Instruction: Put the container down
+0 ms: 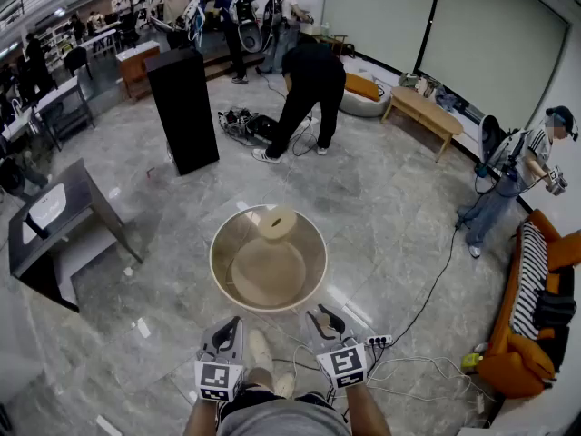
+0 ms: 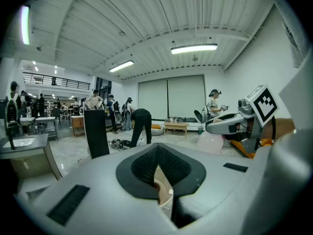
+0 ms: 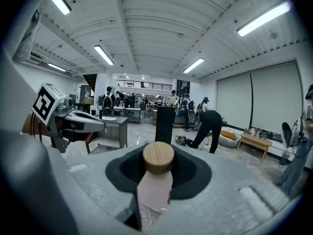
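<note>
The container, a pale pink jar with a round wooden lid [image 1: 277, 222], stands at the far side of a wide round beige tray [image 1: 214, 262]. In the right gripper view the jar [image 3: 154, 192] shows whole and upright through the gap between the jaws. My right gripper [image 1: 324, 316] points at it from short of the tray's near rim, fingers apart, nothing between them. My left gripper [image 1: 234, 323] is beside it, jaws together. In the left gripper view the pads [image 2: 142, 168] meet at the top, and only a beige sliver of tray shows below.
A tall black cabinet [image 1: 184, 107] and a dark desk [image 1: 54, 216] stand to the left. A person bends over [image 1: 309, 84] beyond the tray. A power strip with cables [image 1: 377, 341] lies at the right of my feet. An orange sofa [image 1: 536, 334] lines the right edge.
</note>
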Tool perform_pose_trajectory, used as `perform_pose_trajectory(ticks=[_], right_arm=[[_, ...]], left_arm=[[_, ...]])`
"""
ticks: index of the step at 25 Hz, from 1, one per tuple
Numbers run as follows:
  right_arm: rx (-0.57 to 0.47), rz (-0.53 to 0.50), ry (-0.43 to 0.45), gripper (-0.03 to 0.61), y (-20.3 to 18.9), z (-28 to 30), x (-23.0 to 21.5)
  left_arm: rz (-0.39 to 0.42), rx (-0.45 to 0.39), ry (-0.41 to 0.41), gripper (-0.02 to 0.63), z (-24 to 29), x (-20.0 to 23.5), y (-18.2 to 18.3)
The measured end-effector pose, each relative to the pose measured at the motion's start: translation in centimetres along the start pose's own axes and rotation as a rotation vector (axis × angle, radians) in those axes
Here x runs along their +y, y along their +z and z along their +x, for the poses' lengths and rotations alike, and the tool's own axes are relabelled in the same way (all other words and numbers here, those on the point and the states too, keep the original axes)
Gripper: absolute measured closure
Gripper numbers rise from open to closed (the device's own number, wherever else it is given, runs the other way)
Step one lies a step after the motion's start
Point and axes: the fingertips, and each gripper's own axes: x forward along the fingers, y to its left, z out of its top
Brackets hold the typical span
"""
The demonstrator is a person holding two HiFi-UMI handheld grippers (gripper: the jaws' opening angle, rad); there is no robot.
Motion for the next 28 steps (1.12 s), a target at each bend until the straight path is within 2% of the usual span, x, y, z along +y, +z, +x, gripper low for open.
perform_pose_trajectory(ticks=[17, 28], right_arm=[[-0.031, -0.016, 0.033, 0.462, 0.8, 0.7, -0.8], [-0.037, -0.021, 0.077, 0.462, 1.4, 6.1, -1.3]], left_arm=[[-0.014, -0.007, 0.024, 0.597, 1.1, 0.0, 0.4], [-0.017, -0.011, 0.080, 0.597, 4.0, 4.2, 0.4]])
